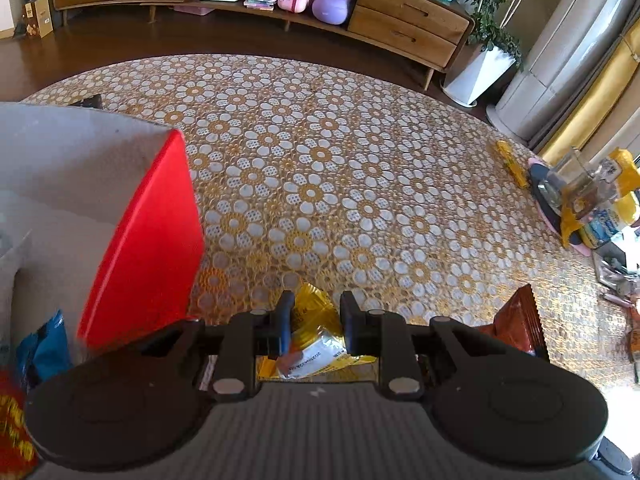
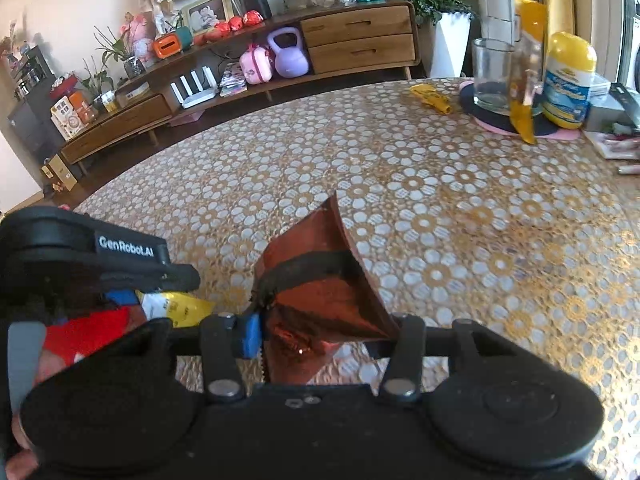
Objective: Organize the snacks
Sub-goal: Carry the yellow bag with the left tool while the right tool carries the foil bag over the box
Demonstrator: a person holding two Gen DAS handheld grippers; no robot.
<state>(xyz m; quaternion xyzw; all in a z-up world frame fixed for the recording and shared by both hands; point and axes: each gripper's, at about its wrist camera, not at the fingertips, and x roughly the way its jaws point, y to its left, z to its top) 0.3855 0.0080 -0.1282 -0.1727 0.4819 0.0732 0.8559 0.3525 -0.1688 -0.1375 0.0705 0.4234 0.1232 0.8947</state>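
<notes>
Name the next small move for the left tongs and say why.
Probably close the left tongs on the yellow packet: it lies between their open fingers, ungripped. The red box stands just to the left, and the right tongs already hold the brown packet.

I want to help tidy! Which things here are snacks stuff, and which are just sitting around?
For the job:
yellow snack packet between the left tool
brown snack bag in the right tool
red box

Just lying about:
glass
purple kettlebell
potted plant
</notes>
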